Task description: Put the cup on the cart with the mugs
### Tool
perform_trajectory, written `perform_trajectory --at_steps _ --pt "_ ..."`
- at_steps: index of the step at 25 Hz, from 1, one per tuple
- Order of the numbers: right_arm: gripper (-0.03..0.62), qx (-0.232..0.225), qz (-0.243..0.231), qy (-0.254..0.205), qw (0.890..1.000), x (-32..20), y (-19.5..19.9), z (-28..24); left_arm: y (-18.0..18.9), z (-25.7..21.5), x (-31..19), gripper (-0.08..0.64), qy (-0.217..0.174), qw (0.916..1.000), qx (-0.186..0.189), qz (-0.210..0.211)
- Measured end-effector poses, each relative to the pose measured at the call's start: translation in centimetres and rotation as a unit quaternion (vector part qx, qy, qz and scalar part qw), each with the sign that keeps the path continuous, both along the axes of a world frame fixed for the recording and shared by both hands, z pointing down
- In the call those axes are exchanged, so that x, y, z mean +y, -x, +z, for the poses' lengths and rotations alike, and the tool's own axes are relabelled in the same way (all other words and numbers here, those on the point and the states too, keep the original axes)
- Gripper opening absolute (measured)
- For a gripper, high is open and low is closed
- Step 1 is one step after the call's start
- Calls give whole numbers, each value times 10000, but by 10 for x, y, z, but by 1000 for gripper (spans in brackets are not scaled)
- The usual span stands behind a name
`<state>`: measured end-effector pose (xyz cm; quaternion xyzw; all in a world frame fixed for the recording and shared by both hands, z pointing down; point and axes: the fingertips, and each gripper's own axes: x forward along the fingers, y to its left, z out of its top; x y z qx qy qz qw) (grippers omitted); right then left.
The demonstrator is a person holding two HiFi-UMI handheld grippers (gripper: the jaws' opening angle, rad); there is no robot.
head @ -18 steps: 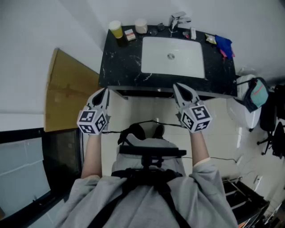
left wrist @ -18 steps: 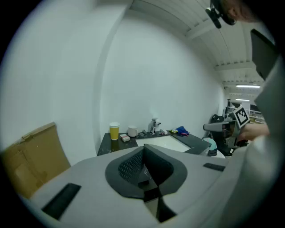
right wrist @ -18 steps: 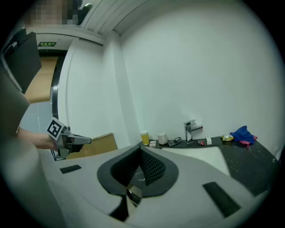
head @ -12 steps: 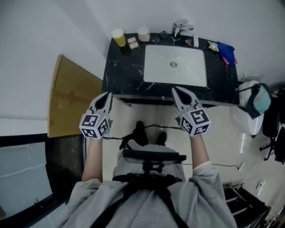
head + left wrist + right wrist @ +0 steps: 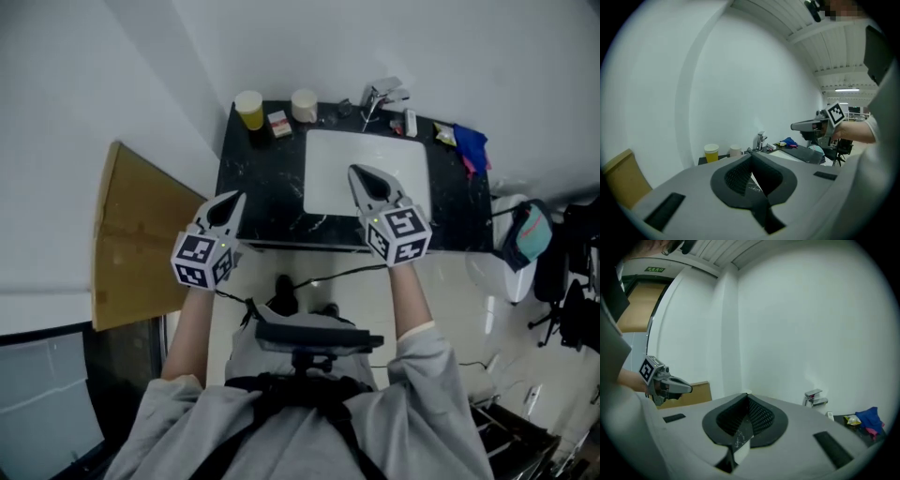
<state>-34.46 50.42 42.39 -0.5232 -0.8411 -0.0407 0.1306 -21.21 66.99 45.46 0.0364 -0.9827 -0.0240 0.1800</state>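
Against white walls [image 5: 141, 66], black counter [image 5: 258, 183], yellow cup [image 5: 248, 109], white sink [image 5: 412, 173], cardboard [image 5: 141, 234]

Grey sweatshirt [image 5: 412, 412], black harness [image 5: 300, 389], grey tongs [image 5: 357, 172], marker cubes [image 5: 199, 260]

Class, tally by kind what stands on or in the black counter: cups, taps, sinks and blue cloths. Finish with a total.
Cups: 2 (yellow cup, pale cup)
Tap: 1
Sink: 1
Blue cloth: 1
Total: 5
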Motion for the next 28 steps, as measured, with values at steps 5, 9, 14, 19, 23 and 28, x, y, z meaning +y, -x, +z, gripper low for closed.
perform_trajectory --at_steps 5,9,14,19,23,28 --pt "13 -125 25 -383 9992 48 41 8 36 1 20 2 -41 9996 -53 287" --pt "68 -106 -46 -730 9973 78 73 24 58 9 33 2 -82 9993 -7 354" --pt "201 6 -466 -1223 9914 121 113 60 80 26 44 2 -126 9996 174 210" --pt "374 340 -784 -1534 9845 162 164 106 112 45 43 2 -186 9992 337 68" --pt "445 544 -748 -1677 9815 186 201 137 133 57 43 2 -273 9985 465 -74" --pt "465 776 -793 -2019 9731 209 238 176 154 78 47 2 -427 9969 603 -272"
